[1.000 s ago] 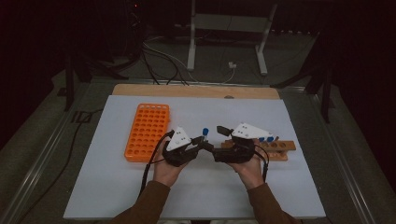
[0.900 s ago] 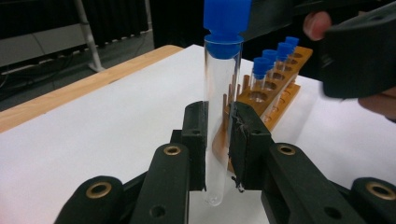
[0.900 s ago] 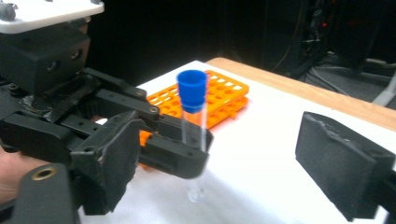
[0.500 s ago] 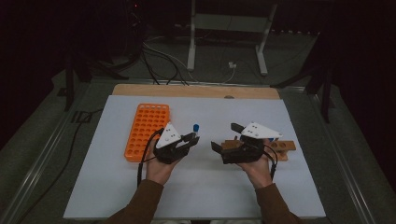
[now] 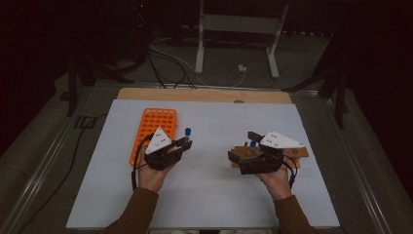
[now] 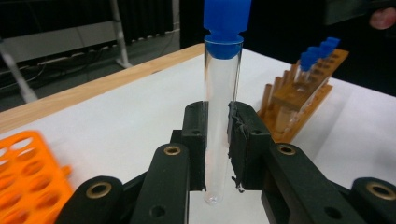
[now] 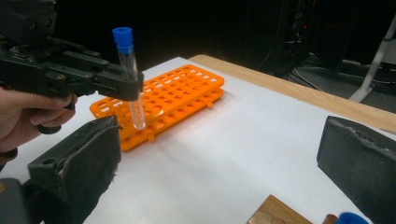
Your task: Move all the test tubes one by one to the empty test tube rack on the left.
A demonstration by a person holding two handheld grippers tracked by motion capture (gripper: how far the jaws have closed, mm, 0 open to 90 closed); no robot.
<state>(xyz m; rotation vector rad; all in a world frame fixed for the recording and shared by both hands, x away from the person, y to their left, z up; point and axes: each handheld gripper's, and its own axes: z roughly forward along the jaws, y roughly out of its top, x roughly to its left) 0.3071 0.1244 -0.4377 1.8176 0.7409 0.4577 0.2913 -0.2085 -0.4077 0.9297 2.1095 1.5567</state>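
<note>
My left gripper is shut on a clear test tube with a blue cap. It holds the tube upright above the white mat, just right of the orange tube rack. In the right gripper view the same tube hangs in front of the orange rack. My right gripper is open beside the wooden rack, its jaws having just been opening with nothing between them. Several blue-capped tubes stand in the wooden rack.
A white mat covers the table, and a wooden strip runs along its far edge. Beyond the table are cables and a metal stand on the dark floor. Bare mat lies between the two racks.
The two grippers were close together at mid-table. They have drawn apart: the left went left with the tube toward the orange rack, and the right went right to the wooden rack with wider jaws.
</note>
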